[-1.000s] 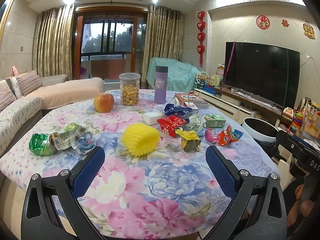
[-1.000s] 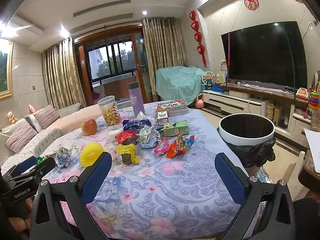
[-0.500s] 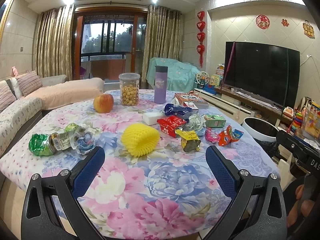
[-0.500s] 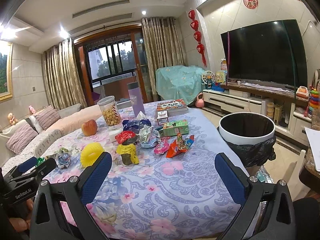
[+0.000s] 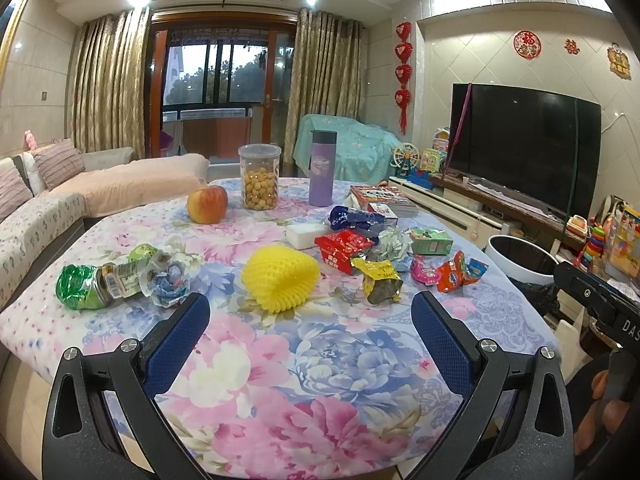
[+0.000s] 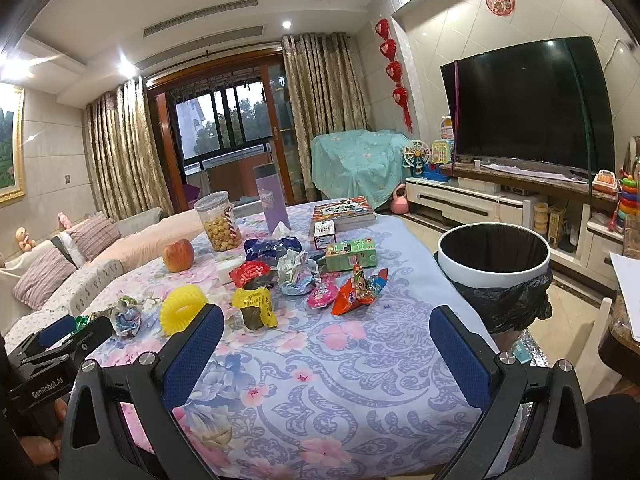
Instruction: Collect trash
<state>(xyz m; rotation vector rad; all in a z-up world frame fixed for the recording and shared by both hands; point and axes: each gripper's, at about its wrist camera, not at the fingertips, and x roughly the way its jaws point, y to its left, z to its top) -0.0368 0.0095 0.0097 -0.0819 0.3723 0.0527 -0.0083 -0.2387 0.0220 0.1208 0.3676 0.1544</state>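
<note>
Trash lies on the floral tablecloth [image 5: 312, 360]: a yellow foam net [image 5: 280, 276], a yellow wrapper [image 5: 380, 280], a red wrapper [image 5: 344, 246], an orange wrapper [image 5: 454, 276], a crumpled wad [image 5: 170, 278] and a green crushed bottle [image 5: 86, 286]. The white bin with a black bag [image 6: 494, 258] stands right of the table. My left gripper [image 5: 310, 336] is open and empty, short of the foam net. My right gripper [image 6: 326, 346] is open and empty, short of the orange wrapper [image 6: 358, 288].
An apple [image 5: 207, 210], a jar of snacks [image 5: 259, 182], a purple flask [image 5: 322, 168], books [image 5: 380, 198] and a green carton [image 5: 432, 240] stand farther back on the table. A sofa [image 5: 48, 208] is left, a TV [image 5: 524, 148] and cabinet right.
</note>
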